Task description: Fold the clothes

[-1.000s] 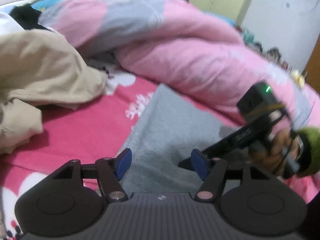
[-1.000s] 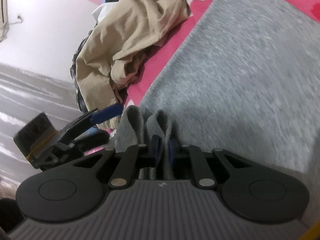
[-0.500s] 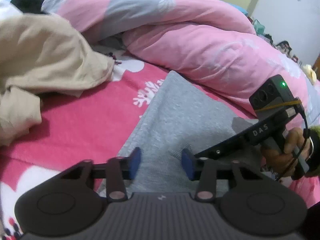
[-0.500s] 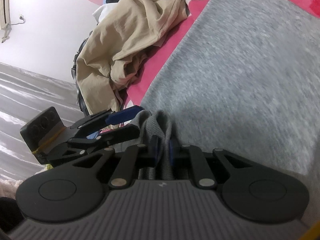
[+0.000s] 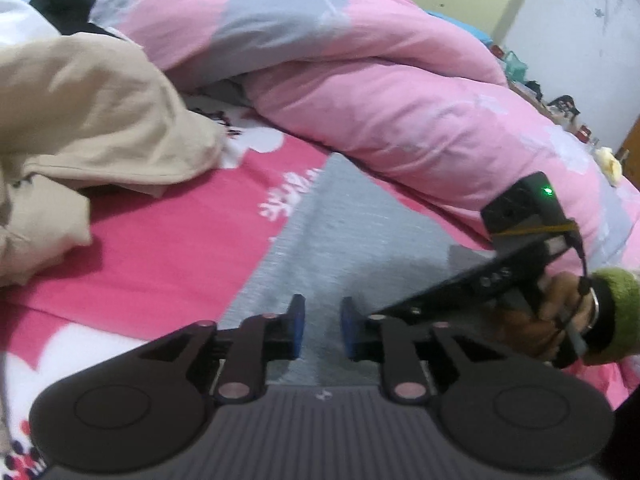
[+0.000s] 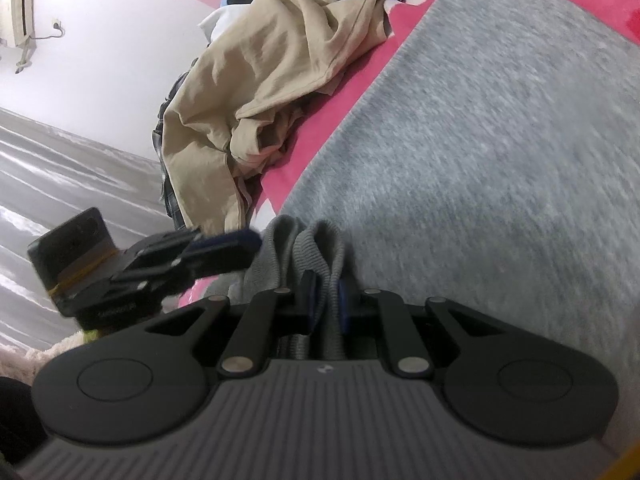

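Right wrist view: right gripper [image 6: 325, 294] clenched on bunched ribbed hem of grey sweater [image 6: 500, 152], likely pinning layers together for a fold | left gripper [image 5: 322, 326] parted, nothing between its pads, poised over the same edge | sweater lies flat on pink bedsheet [image 5: 160, 240], beside beige garment [image 6: 272, 80].

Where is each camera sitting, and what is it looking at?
Left wrist view: sits on the left gripper, looking across the grey garment toward the pink quilt; its own two fingers show, plus the person's hand holding the right gripper.
Right wrist view: sits on the right gripper, looking along the grey garment toward the beige clothes; its fingers pinch a grey fold.
Shared: both show the grey garment, the beige clothes and the other gripper.
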The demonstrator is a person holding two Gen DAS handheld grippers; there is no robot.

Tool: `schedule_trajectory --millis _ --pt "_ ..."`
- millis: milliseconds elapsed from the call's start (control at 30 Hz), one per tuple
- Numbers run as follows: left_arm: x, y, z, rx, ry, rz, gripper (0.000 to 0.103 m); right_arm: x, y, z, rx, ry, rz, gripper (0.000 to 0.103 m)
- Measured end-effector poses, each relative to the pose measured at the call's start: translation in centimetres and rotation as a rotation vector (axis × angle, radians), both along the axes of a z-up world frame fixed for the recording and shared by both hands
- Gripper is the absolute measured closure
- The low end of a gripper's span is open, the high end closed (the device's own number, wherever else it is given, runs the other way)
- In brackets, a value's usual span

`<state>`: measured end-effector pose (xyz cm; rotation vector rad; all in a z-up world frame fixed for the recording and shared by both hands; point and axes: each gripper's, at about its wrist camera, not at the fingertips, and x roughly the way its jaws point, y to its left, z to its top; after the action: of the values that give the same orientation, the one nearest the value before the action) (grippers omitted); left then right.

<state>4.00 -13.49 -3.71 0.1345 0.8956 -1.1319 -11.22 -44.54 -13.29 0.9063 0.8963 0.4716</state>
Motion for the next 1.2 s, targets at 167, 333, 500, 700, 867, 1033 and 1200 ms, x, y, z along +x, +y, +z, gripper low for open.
schedule_trajectory --millis 167,333,500,700,867,1033,1200 --pt "0.4 1.1 0.3 0.024 0.005 0.045 0.054 0.2 -0.6 1.3 -0.031 0.041 0.031 0.087" --pt "1.0 2.7 0.0 -0.011 0.073 0.099 0.052 -0.2 -0.4 5.3 -0.127 -0.040 0.047 0.076" --pt "1.2 4.0 -0.4 -0.040 0.116 0.138 0.053 1.6 4.3 7.3 -0.222 -0.092 0.209 0.058" --pt "-0.3 5.1 0.5 -0.102 0.108 0.138 0.055 2.2 7.5 5.7 -0.344 -0.028 0.278 0.085" --pt "-1.8 5.7 1.8 -0.168 0.096 0.134 0.054 -0.6 6.8 10.1 -0.309 -0.125 0.225 0.094" --pt "-2.3 3.3 0.0 -0.118 0.096 0.106 0.054 -1.6 5.0 7.7 -0.348 -0.036 0.158 0.094" --pt "-2.4 1.9 -2.3 -0.035 0.070 0.107 0.056 -1.5 3.6 6.7 -0.358 -0.011 0.145 0.084"
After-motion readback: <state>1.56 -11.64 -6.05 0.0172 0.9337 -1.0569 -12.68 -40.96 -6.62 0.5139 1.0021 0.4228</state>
